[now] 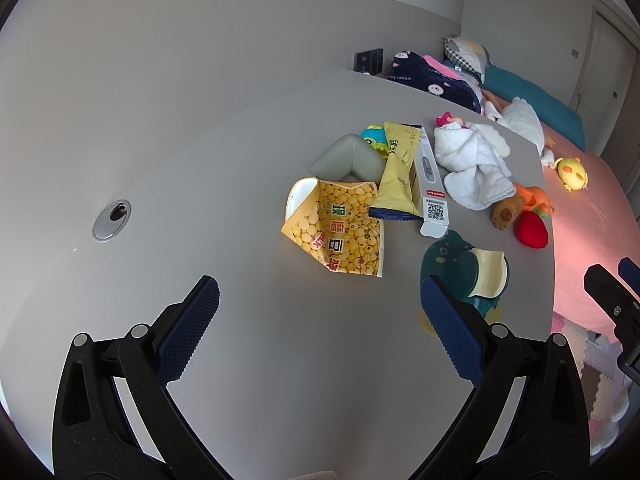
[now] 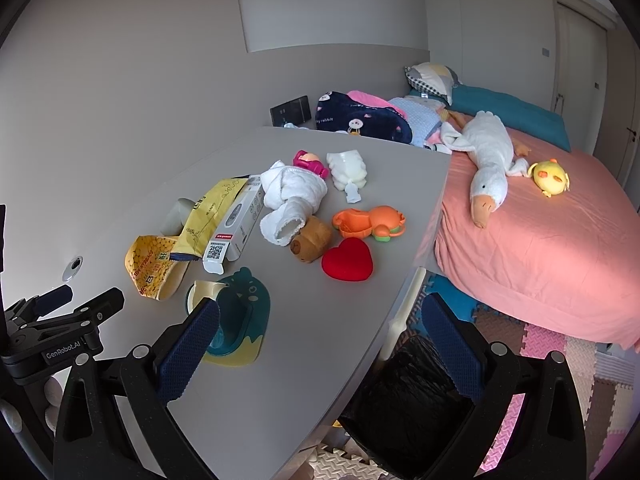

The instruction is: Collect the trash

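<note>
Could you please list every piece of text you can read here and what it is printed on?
"GenRobot.AI": left gripper body.
"rabbit": navy blanket; the word before it is blurred.
Yellow snack bag: large Chinese characters, not reliably readable.
White box: QR code; red label too small.

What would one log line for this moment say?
left gripper: open, empty | right gripper: open, empty | snack bag: on table, untouched

On the desk (image 1: 200, 208) before me lies the trash: a yellow bean-print snack bag (image 1: 340, 232), torn open and crumpled flat, nearest my side. Just beyond it, touching its far corner, a pale yellow wrapper (image 1: 398, 172) with a dark blue crimped end leans tilted. Against that wrapper's right side lies a long white carton (image 1: 430, 182), QR-code flap open, pointing toward my near edge.
</note>
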Demonstrator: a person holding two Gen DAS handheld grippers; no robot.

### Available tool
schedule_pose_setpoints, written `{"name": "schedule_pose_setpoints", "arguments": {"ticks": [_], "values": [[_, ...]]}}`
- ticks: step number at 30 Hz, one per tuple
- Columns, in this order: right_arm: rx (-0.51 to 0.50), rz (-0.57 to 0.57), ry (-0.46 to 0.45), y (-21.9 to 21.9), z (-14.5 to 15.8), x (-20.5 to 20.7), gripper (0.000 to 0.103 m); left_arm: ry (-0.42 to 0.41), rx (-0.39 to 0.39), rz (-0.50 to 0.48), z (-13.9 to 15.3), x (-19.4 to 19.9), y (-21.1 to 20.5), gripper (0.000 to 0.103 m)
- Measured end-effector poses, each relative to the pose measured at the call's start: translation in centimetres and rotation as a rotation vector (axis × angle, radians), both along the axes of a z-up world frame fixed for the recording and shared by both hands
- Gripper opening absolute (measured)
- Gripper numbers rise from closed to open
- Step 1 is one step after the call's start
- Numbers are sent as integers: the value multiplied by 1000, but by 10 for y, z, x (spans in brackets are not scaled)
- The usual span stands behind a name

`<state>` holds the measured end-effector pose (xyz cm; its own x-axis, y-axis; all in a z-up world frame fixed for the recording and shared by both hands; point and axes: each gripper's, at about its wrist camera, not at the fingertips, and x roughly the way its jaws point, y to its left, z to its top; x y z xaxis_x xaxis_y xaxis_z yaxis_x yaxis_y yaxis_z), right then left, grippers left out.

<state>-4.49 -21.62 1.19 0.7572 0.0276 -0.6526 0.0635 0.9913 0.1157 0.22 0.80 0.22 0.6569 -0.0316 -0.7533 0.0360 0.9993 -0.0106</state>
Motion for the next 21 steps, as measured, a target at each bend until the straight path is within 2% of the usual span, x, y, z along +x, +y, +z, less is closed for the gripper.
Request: {"name": "schedule_pose_setpoints", "arguments": {"ticks": [12,21], "values": [[5,14,17,-1,-4,-1,100,7,6,1,-3,1,2,97],[36,76,70,17,-13,15,100,2,44,39,-10,6,11,97]]}}
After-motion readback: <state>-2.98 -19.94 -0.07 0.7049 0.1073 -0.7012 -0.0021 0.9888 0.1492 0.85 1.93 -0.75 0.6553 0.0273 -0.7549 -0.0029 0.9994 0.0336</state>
